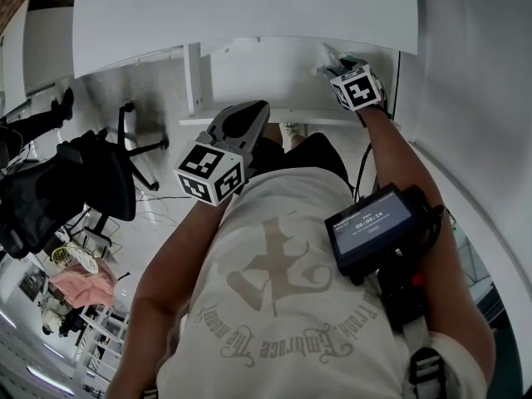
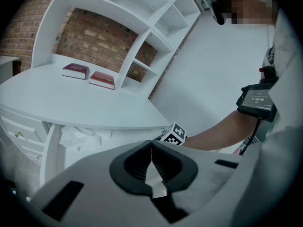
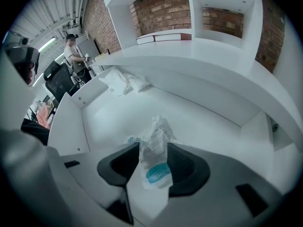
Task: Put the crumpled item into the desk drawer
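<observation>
A crumpled clear wrapper (image 3: 155, 150) with a blue label stands upright between the parted jaws of my right gripper (image 3: 154, 162), brushing both pads without looking squeezed. The gripper hangs over the open white desk drawer (image 3: 199, 117). In the head view the right gripper (image 1: 339, 66) reaches under the desktop (image 1: 249, 11) with the wrapper (image 1: 331, 57) at its tip. My left gripper (image 2: 151, 162) is shut on nothing; in the head view the left gripper (image 1: 247, 115) hovers in front of my chest. Its own view shows the right gripper's marker cube (image 2: 174, 134) at the drawer.
Crumpled white paper (image 3: 124, 82) lies at the drawer's far end, also in the left gripper view (image 2: 83, 136). Two dark red books (image 2: 89, 75) lie on the desk below brick-backed shelves. Black office chairs (image 1: 50, 189) stand at left. A person (image 3: 73, 53) stands far off.
</observation>
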Demonstrator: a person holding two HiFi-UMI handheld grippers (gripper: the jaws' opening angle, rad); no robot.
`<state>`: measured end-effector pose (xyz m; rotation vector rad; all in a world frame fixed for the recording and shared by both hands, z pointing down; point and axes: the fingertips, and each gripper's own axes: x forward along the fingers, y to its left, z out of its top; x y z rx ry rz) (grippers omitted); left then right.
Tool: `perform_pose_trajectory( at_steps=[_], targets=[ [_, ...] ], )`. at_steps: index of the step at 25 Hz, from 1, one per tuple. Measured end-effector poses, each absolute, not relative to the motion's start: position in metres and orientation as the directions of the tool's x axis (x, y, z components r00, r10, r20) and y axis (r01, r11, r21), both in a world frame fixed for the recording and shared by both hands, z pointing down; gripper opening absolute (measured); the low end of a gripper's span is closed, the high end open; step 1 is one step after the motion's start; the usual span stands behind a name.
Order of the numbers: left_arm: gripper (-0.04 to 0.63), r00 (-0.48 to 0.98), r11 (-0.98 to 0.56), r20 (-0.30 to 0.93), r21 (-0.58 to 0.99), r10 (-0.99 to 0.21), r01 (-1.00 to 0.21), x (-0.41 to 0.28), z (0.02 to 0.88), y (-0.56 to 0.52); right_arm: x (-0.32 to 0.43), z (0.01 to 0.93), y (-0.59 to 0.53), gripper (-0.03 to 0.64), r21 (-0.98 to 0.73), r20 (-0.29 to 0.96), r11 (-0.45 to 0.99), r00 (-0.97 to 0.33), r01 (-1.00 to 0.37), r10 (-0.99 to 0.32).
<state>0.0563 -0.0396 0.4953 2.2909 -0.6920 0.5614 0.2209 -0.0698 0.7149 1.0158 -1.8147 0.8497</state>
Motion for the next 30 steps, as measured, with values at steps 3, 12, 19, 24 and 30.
perform_pose_trajectory(
  at_steps=[3,12,19,24,30],
  targets=[
    [0.021,0.765,-0.641,0.554,0.465,-0.327,-0.611,0.055,0.495,-0.043,0.22,0.713,-0.073,0.196,-0.146,0.9,0.432,-0.301,-0.89,-0.315],
    [0.021,0.767,-0.658,0.538,0.442,-0.35,-0.61,0.057,0.504,-0.046,0.215,0.712,-0.079,0.136,-0.152,0.867,0.419,-0.324,-0.895,-0.379],
    [0.021,0.772,-0.669,0.518,0.429,-0.368,-0.607,0.059,0.498,-0.048,0.217,0.693,-0.078,0.08,-0.146,0.837,0.413,-0.335,-0.899,-0.433],
    [0.021,0.785,-0.682,0.497,0.428,-0.37,-0.593,0.072,0.474,-0.037,0.226,0.653,-0.068,0.057,-0.127,0.811,0.413,-0.334,-0.902,-0.481],
    [0.021,0.796,-0.694,0.47,0.423,-0.382,-0.582,0.081,0.454,-0.037,0.228,0.611,-0.068,0.034,-0.119,0.771,0.407,-0.342,-0.906,-0.536]
  ],
)
